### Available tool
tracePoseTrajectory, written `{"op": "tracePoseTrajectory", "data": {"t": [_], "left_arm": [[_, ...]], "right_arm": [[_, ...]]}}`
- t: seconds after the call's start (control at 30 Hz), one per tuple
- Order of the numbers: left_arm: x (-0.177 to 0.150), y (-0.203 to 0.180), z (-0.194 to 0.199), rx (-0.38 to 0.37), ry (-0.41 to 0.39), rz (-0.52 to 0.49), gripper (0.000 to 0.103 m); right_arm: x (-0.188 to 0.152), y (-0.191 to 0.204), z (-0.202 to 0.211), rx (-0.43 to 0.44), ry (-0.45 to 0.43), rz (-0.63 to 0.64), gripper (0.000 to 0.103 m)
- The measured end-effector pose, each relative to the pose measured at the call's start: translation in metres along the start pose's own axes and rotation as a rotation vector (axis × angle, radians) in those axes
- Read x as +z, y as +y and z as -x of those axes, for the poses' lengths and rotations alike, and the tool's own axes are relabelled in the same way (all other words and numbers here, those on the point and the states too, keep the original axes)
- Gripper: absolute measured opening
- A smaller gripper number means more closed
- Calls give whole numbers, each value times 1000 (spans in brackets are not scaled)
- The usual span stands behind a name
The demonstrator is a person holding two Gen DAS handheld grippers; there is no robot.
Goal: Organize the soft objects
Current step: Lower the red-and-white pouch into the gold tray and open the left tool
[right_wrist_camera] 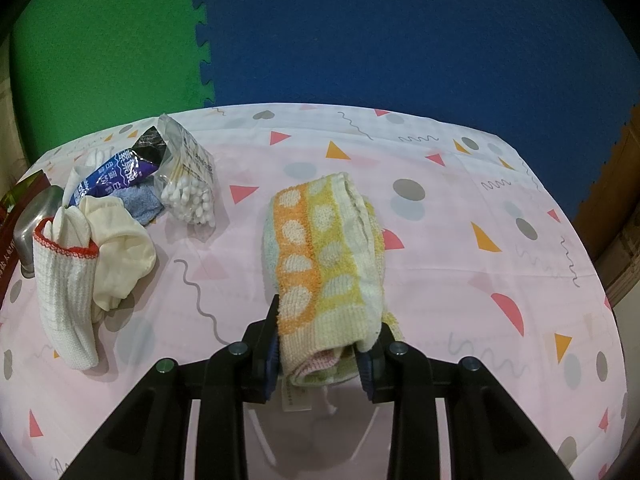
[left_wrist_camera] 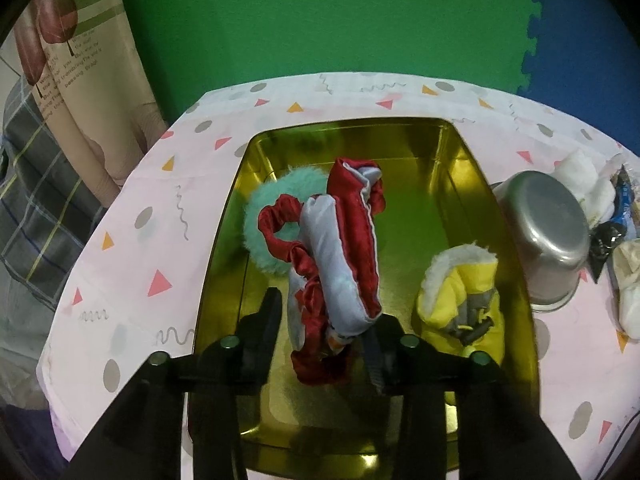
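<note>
In the left wrist view, a gold metal tray (left_wrist_camera: 460, 148) holds a teal fluffy ball (left_wrist_camera: 264, 208), a yellow and white padded item (left_wrist_camera: 460, 292) and a red and grey satin pouch (left_wrist_camera: 340, 248). My left gripper (left_wrist_camera: 328, 320) is open over the tray, with the pouch lying between its fingers. In the right wrist view, my right gripper (right_wrist_camera: 324, 340) is shut on a folded yellow, orange and white towel (right_wrist_camera: 324, 256) that rests on the pink tablecloth (right_wrist_camera: 460, 280).
An upturned steel bowl (left_wrist_camera: 548, 232) sits right of the tray. White socks (right_wrist_camera: 76, 280), a blue packet (right_wrist_camera: 112, 176), a blue cloth (right_wrist_camera: 140, 204) and a bag of cotton swabs (right_wrist_camera: 188, 188) lie at the left. Green and blue foam mats stand behind.
</note>
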State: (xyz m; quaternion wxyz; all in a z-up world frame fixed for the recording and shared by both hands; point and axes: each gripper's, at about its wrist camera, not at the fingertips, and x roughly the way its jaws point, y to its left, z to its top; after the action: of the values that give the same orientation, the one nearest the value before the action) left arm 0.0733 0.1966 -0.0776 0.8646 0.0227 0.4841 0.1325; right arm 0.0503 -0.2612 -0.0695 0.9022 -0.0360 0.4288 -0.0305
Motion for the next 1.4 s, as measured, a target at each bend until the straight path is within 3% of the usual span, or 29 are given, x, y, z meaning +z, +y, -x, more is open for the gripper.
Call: {"op": "tracePoseTrajectory", "data": {"t": [0.27,0.6,0.87,1.07,1.23,1.4], "left_arm": [[1,-7,24,9,-62,-30,55],[-2,-7,47,-14,-122,-30,66],[-8,-4,52,-12,-151,-13,69],[-16,5,55,-15,-166,64,72],[-23,6,59,17,-191,72,73],[-28,16,60,-5,-202,126,76]], "right_arm": [[0,0,0,0,0,2,32],[0,0,0,-5,1,8,32],[0,2,1,-15,3,20,32],[0,1,1,-11,2,16,31],[0,2,3,-22,-3,21,30],[1,-1,6,-16,-2,-14,27]]}}
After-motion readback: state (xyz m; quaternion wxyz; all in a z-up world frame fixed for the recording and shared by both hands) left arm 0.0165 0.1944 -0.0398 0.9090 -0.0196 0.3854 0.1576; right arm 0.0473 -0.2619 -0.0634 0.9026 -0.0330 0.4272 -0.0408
